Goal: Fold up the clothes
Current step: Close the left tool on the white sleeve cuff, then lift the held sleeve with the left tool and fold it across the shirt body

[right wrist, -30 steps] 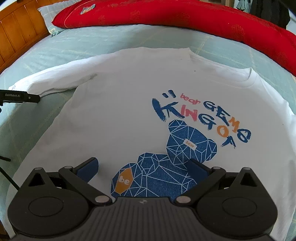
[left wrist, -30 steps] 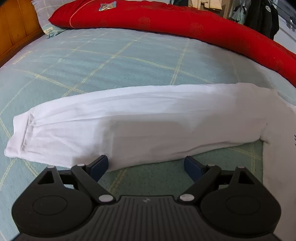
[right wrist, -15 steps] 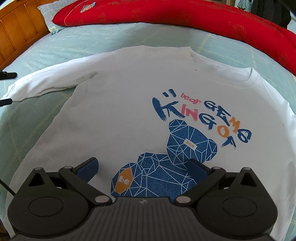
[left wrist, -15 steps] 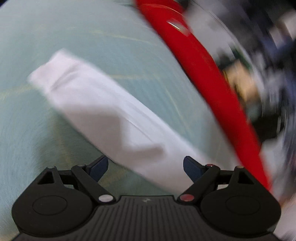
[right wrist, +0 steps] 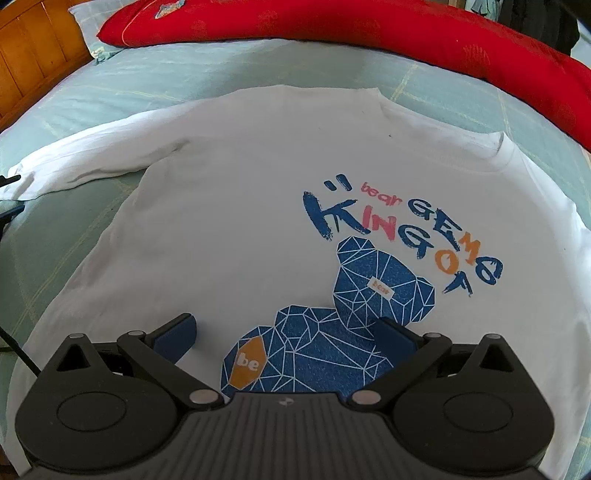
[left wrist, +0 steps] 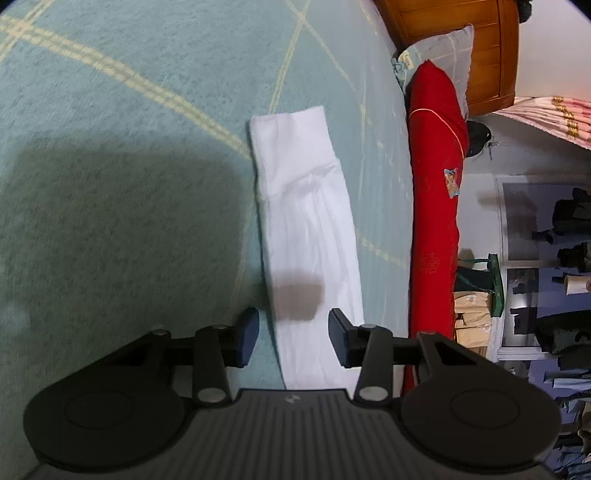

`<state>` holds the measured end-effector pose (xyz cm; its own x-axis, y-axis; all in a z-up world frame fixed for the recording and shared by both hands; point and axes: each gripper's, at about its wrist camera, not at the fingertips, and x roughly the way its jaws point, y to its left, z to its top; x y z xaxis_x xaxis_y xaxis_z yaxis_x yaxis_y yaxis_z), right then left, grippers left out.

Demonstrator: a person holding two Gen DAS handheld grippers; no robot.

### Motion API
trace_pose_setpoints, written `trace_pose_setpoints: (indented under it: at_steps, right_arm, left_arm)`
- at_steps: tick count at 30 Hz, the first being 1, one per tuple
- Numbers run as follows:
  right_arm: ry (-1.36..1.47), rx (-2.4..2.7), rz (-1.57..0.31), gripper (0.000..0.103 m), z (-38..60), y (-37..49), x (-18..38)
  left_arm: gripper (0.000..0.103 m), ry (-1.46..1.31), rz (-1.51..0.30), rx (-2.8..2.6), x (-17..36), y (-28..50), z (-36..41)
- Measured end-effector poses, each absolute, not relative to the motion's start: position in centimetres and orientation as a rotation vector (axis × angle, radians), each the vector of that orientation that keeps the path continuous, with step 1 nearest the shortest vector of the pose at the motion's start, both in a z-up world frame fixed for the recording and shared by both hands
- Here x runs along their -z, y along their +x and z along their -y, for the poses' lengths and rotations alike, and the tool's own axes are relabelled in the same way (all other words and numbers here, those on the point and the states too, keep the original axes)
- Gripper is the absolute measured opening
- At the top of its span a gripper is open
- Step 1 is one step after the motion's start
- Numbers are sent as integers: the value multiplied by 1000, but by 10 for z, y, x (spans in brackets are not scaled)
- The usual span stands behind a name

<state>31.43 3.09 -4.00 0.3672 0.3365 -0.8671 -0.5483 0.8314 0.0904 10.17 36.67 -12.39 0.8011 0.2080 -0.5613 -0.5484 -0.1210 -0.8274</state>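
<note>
The left gripper (left wrist: 293,334) is hovering low over the bed with its jaws partly apart; they have just been closing, and the white sleeve (left wrist: 306,236) is lying between them, though the blue pads are not pressing on the cloth, so it is released for now. From the left wrist view the sleeve is running from the gripper at 6 o'clock straight up toward 12 o'clock, ending in a square cuff, and a small dark shadow is falling on the cloth just ahead of the jaws. The teal bedspread (left wrist: 129,155) with pale yellow lines is spreading out toward 9 and 10 o'clock. At 3 o'clock a long red bolster (left wrist: 436,206) is lying along the far edge of the bed, with a grey pillow (left wrist: 443,48) and the wooden headboard (left wrist: 454,33) past it at 1 o'clock.

The right gripper (right wrist: 284,334) is standing wide open and empty above the lower part of the white shirt (right wrist: 229,236), which is lying flat, front up, on the bedspread. Directly beneath its jaws is the blue geometric bear print (right wrist: 380,284), with painted lettering beyond it toward 1 o'clock. The shirt's sleeve is stretching away toward 9 o'clock, where a sliver of the other gripper is showing at the frame's edge. At 12 o'clock the red bolster is lying across the far side of the bed.
</note>
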Motion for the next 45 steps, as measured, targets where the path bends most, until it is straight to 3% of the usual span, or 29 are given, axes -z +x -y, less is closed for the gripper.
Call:
trace_pose_setpoints:
  at_steps: [19, 22, 25, 34, 38, 45]
  right_arm:
    - [-232, -546, -1063, 103, -35, 315, 40]
    - [-230, -546, -1060, 103, -35, 315, 40]
    - [-230, -544, -1056, 103, -35, 314, 40]
    - [-233, -539, -1051, 103, -38, 311, 41]
    - [-233, -544, -1052, 103, -35, 313, 40]
    - [-171, -585, -1003, 103, -28, 315, 22]
  left_arm:
    - [43, -1463, -194, -648, 131, 121, -393]
    - [33, -1438, -187, -662, 133, 122, -394]
    - [9, -1413, -201, -702, 136, 123, -392]
    - [8, -1322, -281, -779, 122, 133, -388]
    - [3, -1220, -344, -789, 103, 146, -386]
    - [3, -1092, -357, -686, 59, 172, -371]
